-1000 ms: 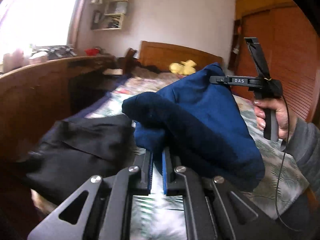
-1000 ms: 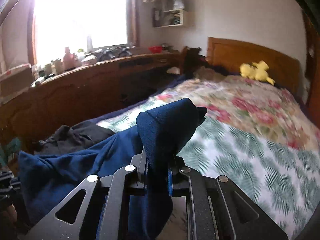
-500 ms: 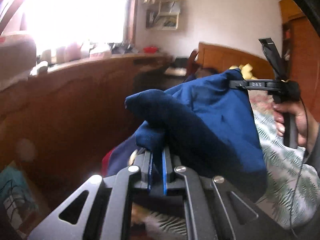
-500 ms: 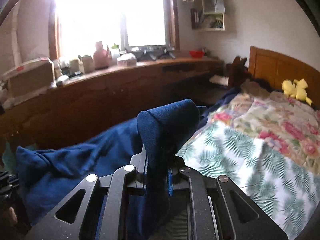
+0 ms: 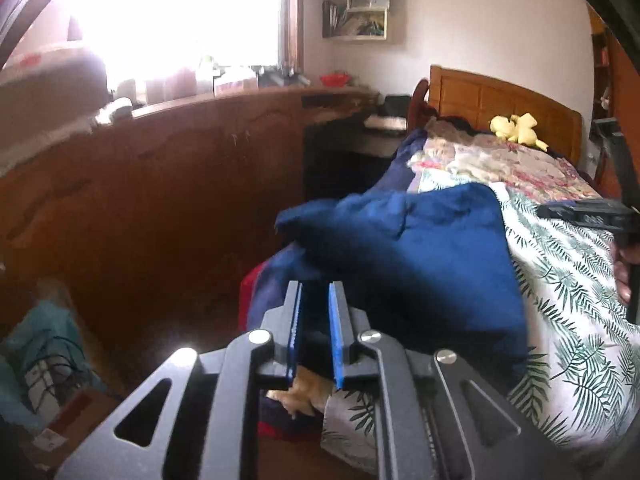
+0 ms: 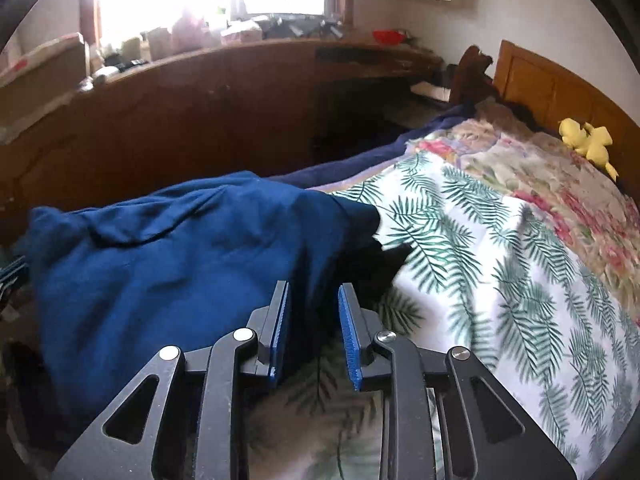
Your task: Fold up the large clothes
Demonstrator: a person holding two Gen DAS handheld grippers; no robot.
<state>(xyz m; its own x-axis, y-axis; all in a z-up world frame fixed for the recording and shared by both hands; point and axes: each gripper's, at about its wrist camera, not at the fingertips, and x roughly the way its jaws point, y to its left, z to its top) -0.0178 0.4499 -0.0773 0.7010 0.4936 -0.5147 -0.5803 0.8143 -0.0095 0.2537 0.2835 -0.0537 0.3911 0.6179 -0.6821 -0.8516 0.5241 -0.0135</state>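
Observation:
A dark blue garment (image 5: 420, 264) lies bunched at the near left corner of the bed (image 5: 568, 280). My left gripper (image 5: 316, 292) sits just short of its edge. Its jaws are opening, and the pads press on no cloth. In the right wrist view the same blue garment (image 6: 180, 260) spreads left of my right gripper (image 6: 312, 296). Those jaws are opening too, with the fabric's edge lying just past the tips, free of the pads. A black garment (image 6: 384, 264) peeks out from under the blue one. My right gripper (image 5: 544, 211) shows at the right edge of the left wrist view, held by a hand (image 5: 624, 272).
A palm-leaf and floral cover (image 6: 500, 240) spreads over the bed, with a yellow plush toy (image 6: 588, 140) by the wooden headboard. A long wooden counter (image 5: 160, 184) with clutter runs under the bright window. Bags and a box (image 5: 40, 360) lie on the floor at the left.
Both grippers swung left and sank with the blue garment, then let it go. It now rests on the bed's corner, and both pairs of jaws stand apart.

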